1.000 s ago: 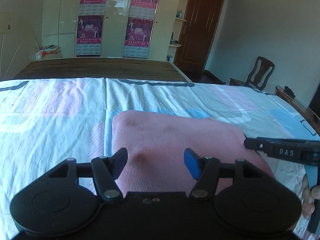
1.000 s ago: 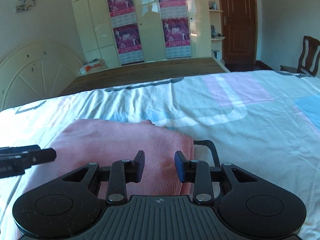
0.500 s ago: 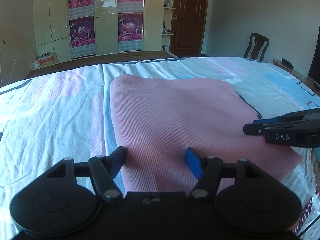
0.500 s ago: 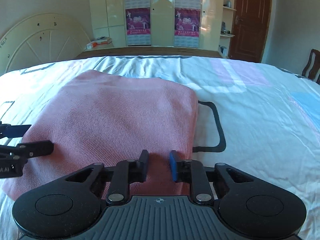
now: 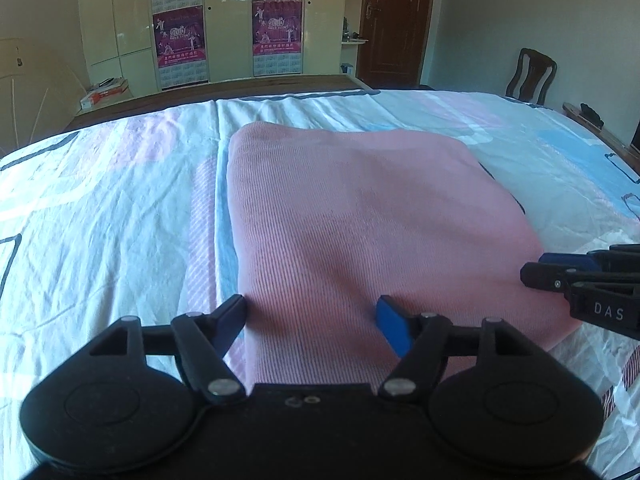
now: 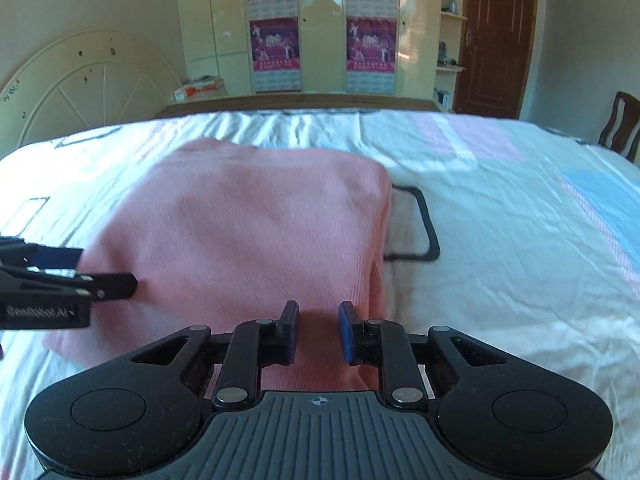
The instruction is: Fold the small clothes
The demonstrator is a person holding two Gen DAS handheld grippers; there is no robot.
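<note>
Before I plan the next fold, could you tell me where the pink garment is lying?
The pink garment lies flat on the bedsheet, directly ahead of both grippers in both wrist views.

You are looking at a plain salmon-pink ribbed garment (image 5: 360,216) lying on a white bedsheet (image 5: 100,208) printed with pale pink and light blue blocks and thin dark outlines. Beyond the garment, the cream wardrobe (image 6: 320,24) carries magenta posters (image 6: 272,44), beside a dark brown door (image 6: 496,36). Your black grippers have blue pads.
</note>
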